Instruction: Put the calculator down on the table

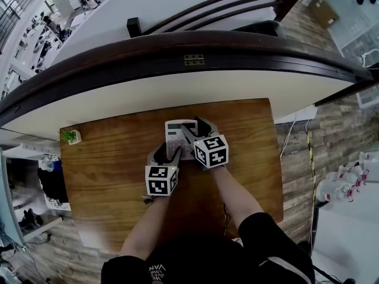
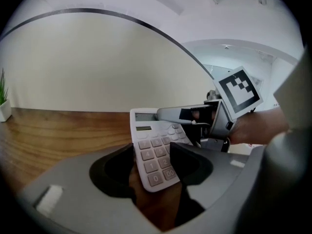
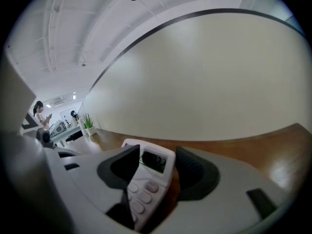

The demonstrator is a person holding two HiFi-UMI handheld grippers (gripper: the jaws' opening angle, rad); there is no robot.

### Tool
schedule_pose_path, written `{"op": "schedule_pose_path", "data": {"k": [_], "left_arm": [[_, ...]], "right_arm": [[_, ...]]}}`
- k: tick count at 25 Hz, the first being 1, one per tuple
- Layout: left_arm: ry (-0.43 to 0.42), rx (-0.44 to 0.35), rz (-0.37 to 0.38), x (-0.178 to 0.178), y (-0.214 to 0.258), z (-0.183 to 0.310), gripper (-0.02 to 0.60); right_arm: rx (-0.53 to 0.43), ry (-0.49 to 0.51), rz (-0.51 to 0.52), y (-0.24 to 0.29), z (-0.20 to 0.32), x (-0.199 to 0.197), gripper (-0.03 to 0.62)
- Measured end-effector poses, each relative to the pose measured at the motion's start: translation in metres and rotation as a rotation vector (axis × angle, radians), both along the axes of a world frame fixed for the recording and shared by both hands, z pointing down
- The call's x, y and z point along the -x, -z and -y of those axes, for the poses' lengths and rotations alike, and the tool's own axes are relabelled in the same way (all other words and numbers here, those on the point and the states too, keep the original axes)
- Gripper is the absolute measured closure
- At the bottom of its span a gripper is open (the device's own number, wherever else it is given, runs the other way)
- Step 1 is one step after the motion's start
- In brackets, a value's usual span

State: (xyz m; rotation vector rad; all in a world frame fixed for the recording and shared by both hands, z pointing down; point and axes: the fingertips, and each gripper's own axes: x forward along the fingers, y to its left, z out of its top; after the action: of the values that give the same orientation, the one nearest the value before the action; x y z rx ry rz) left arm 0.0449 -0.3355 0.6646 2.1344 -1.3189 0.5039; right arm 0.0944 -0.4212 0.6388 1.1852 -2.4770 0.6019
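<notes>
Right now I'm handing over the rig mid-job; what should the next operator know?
Left gripper: jaws apart, straddling the key end of the calculator.
Right gripper: jaws apart around its display end, with a gap showing on one side.
The calculator appears to lie flat on the wooden table.
Done: the set-down looks complete.
Left: back both grippers away without dragging it.

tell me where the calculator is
Head view: the calculator is centred on the wooden table toward its far edge, left gripper at its near end, right gripper at its right.
</notes>
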Motion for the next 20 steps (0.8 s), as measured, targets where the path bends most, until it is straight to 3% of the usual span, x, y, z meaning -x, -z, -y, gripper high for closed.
{"op": "schedule_pose_path", "data": {"k": [9, 20], "left_arm": [[0.056, -0.037, -0.106, 0.015, 0.014, -0.008, 0.334], [0.086, -0.059, -0.141, 0.027, 0.033, -0.03, 0.334]], "right_arm": [[0.058, -0.062, 0.019, 0.001, -0.024, -0.021, 0.373], [0.088, -0.103, 0.025, 0.01, -0.052, -0.04, 0.352]]}}
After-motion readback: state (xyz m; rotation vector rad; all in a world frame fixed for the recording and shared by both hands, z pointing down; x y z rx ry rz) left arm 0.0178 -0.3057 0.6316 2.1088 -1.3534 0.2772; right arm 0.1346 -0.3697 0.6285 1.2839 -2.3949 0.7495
